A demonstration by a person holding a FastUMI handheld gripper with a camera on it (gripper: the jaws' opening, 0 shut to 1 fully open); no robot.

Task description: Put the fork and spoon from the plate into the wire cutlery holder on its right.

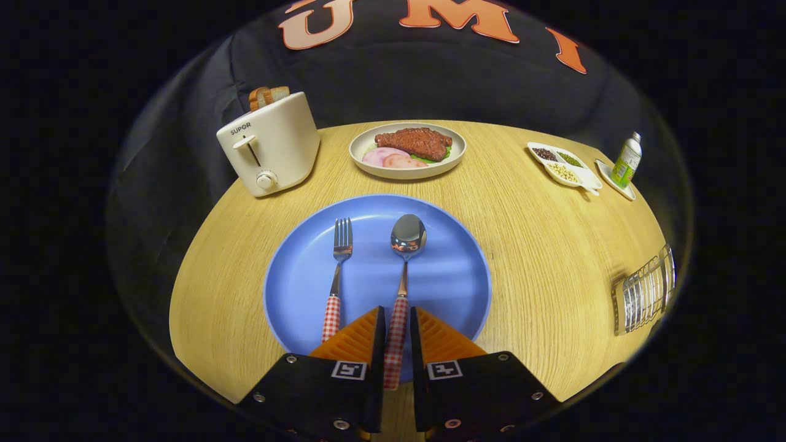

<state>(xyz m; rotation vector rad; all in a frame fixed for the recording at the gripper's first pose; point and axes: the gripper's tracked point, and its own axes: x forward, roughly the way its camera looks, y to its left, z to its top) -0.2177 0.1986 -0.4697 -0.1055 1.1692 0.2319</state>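
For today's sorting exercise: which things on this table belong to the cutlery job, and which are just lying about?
Job: fork, spoon (handle between the gripper fingers), plate, holder.
Lying about: toaster, food dish, bean tray, bottle.

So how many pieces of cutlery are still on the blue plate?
2. The fork lies on the plate, left of the gripper. The spoon lies beside it, its checked handle between the jaws, which look close on it but not clearly pressing. Neither has reached the holder.
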